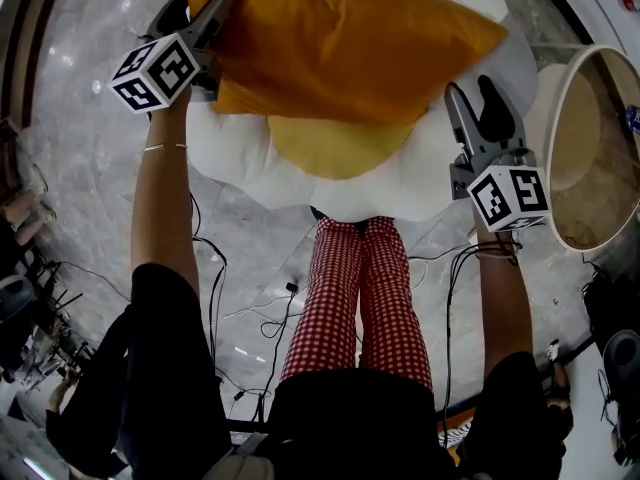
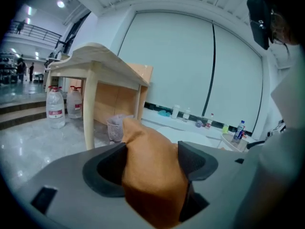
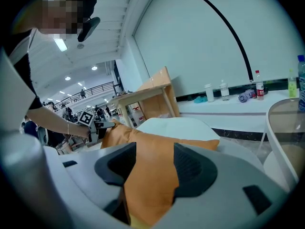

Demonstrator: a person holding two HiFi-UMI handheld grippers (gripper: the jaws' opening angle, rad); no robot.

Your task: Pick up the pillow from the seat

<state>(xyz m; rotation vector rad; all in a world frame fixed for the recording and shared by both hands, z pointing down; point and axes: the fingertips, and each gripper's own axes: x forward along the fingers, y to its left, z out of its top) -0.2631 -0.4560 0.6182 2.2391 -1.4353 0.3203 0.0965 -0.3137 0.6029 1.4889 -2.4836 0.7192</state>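
An orange pillow [image 1: 340,38] lies across a white fluffy seat [image 1: 420,183] with a yellow middle [image 1: 340,150]. My left gripper [image 1: 215,13] is at the pillow's left corner. In the left gripper view that corner [image 2: 152,175] fills the gap between the jaws, which stand wide. My right gripper [image 1: 478,98] is at the pillow's right side. In the right gripper view the orange fabric [image 3: 147,175] is pinched between its pads, so it is shut on the pillow. The left gripper [image 3: 76,122] also shows there, at the pillow's far corner.
A round table with a white rim [image 1: 560,98] stands close to the right of the seat. The person's legs in red check trousers [image 1: 360,298] are in front of it, with cables [image 1: 250,308] on the marble floor. A wooden table [image 2: 95,61] and water bottles [image 2: 56,106] stand beyond.
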